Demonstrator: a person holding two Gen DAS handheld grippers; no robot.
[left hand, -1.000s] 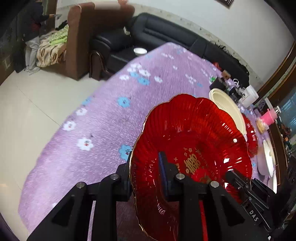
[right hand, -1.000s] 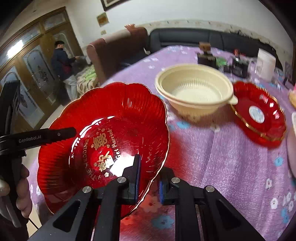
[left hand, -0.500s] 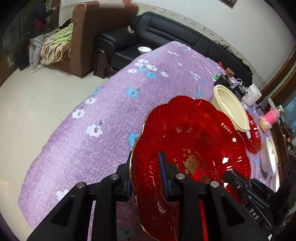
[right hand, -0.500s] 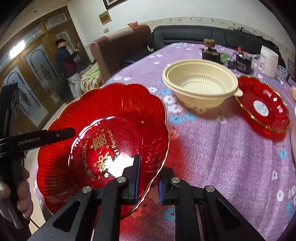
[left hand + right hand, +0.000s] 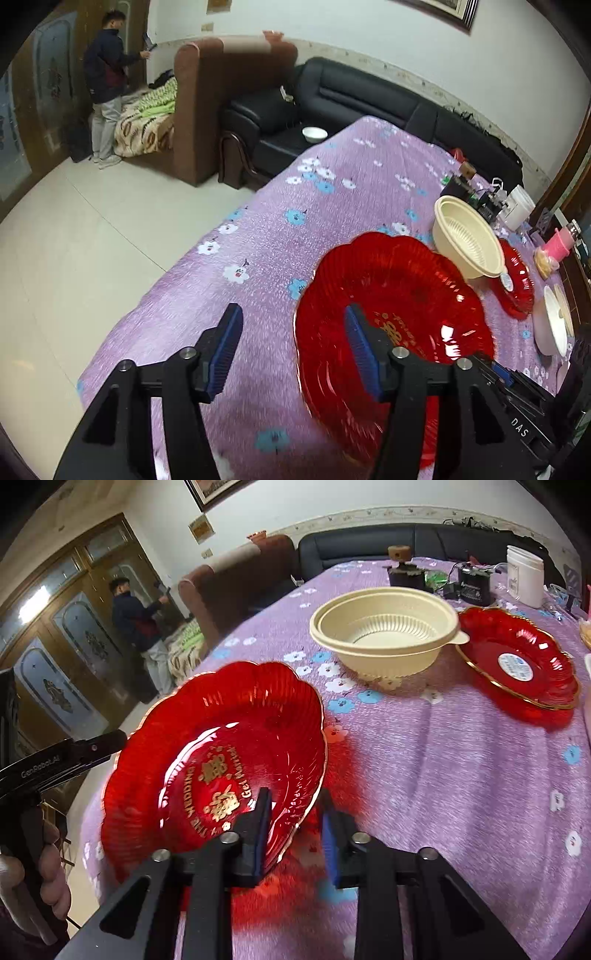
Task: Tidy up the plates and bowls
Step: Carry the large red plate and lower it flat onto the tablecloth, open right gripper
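A red scalloped plate with gold lettering (image 5: 413, 295) (image 5: 221, 746) is at the near end of the purple floral tablecloth (image 5: 280, 236). My left gripper (image 5: 291, 347) is open; its right finger lies over the plate's near rim, its left finger is off the plate. My right gripper (image 5: 293, 830) stands slightly apart around the plate's rim, one finger inside and one outside. A cream bowl (image 5: 384, 627) (image 5: 465, 240) and a second red plate (image 5: 517, 657) (image 5: 517, 280) sit farther along.
White dishes (image 5: 554, 325) lie at the right edge. A white jar (image 5: 524, 576), black gadgets (image 5: 472, 583) and a pink bottle (image 5: 561, 247) stand at the far end. A black sofa (image 5: 369, 99), brown armchair (image 5: 221, 103) and a standing person (image 5: 107, 85) are beyond.
My left gripper has opened and let go of the red plate's rim. My right gripper's fingers have spread a little around the rim. The plate has dropped lower toward the table.
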